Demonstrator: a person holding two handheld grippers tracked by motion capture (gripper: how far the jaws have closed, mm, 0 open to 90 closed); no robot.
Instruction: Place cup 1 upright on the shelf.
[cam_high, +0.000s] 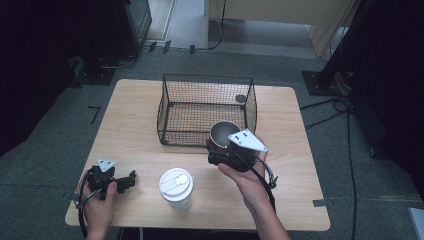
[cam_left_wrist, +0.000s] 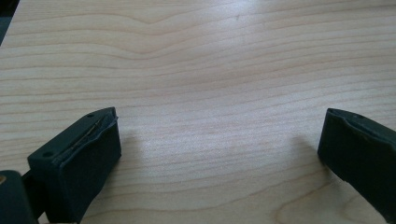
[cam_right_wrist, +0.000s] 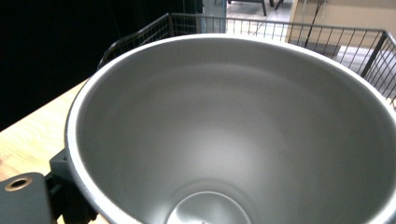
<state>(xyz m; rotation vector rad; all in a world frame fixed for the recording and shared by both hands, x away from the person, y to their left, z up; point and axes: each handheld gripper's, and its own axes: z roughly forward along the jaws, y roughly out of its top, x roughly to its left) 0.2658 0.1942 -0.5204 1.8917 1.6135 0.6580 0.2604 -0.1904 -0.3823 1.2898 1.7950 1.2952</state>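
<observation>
- Right now the right gripper (cam_high: 220, 148) holds a metal cup (cam_high: 223, 133) by its wall, mouth up, just in front of the wire basket's (cam_high: 170, 112) near wall.
- Basket lies straight ahead of the cup; the coming move is likely over that rim and down.
- Left gripper (cam_high: 131, 178) rests on the table (cam_high: 295, 150), jaws wide and empty, well apart from the cup.
- A lidded white cup (cam_high: 176, 187) stands between the hands.
</observation>
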